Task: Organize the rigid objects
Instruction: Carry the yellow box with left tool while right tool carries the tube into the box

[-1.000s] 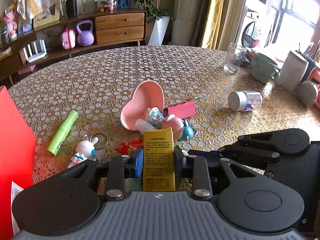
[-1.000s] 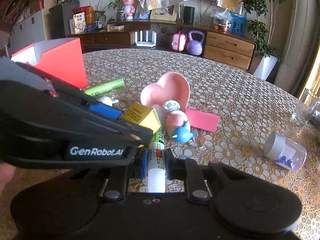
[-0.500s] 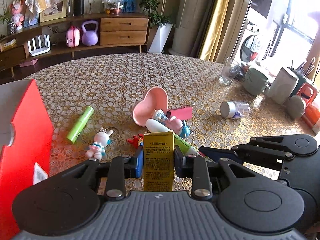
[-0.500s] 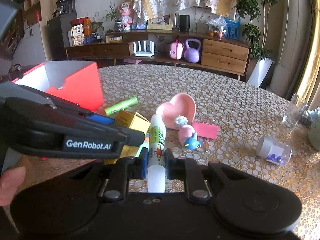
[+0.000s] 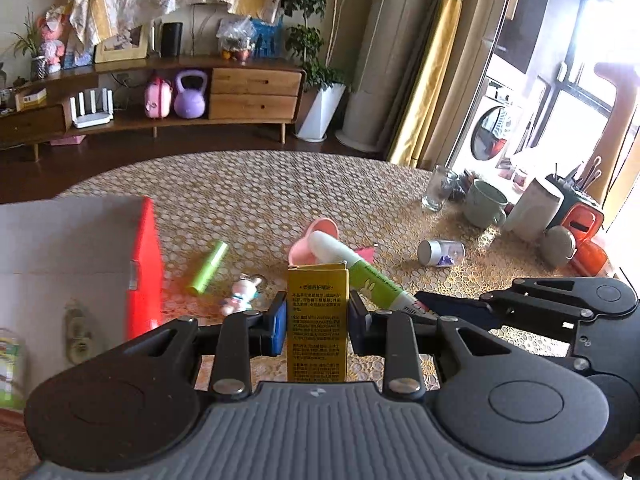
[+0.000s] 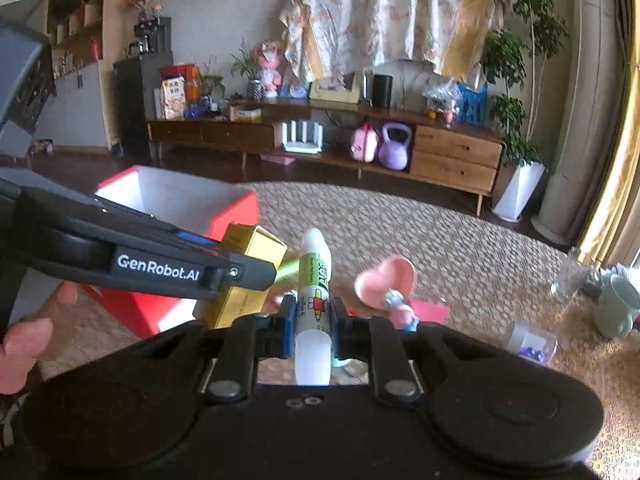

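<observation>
Left wrist view: a yellow box (image 5: 317, 320) is held upright between the closed jaws of the left gripper (image 5: 318, 322), above the table (image 5: 248, 184). A white-and-green tube (image 6: 314, 300) is clamped in the right gripper (image 6: 313, 320), also lifted off the table, just right of the box. A red bin (image 5: 144, 264) is seen to the left. On the table beyond lie a green stick (image 5: 209, 267), a bunny toy (image 5: 240, 294), a pink heart dish (image 5: 310, 240) and a tipped jar (image 5: 440, 252).
</observation>
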Demonstrator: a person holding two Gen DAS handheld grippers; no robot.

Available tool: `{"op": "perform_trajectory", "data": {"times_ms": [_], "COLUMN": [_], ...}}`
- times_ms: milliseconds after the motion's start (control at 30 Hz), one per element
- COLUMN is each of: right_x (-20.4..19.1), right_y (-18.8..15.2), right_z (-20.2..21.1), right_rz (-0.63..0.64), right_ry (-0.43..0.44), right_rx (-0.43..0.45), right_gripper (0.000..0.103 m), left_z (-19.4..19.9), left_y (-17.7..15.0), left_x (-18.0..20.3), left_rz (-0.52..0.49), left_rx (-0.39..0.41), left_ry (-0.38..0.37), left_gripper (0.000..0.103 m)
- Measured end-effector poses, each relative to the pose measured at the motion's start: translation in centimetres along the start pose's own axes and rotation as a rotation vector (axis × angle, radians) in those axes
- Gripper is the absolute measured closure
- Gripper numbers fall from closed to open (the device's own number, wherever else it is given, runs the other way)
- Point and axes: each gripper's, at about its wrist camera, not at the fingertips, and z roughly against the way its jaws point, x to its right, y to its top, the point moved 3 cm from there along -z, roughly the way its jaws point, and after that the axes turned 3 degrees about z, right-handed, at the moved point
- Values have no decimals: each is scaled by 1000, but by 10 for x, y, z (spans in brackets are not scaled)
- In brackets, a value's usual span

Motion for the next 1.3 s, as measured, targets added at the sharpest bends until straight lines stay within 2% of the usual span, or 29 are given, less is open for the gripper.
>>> {"op": "perform_trajectory", "data": {"times_ms": [267,700,1000,1300], "right_x": [-40,-102,-126,-147], "right_y": [32,78,102,77], "right_z": [10,-18,-61,-117], "right_rz": [23,90,79,96], "right_ry": [43,103,160,162], "right_rx": [38,79,54,-88], "right_gripper": [87,87,87,87], "left_z": [47,90,82,47], "left_y": [9,23,36,27], "left_x": [-37,-137,-204,-256], "left_rz": [25,69,73,62], "left_rx": [25,42,-9,-101], "left_ry": [60,205,315,418], "left_gripper": [74,74,74,74]}}
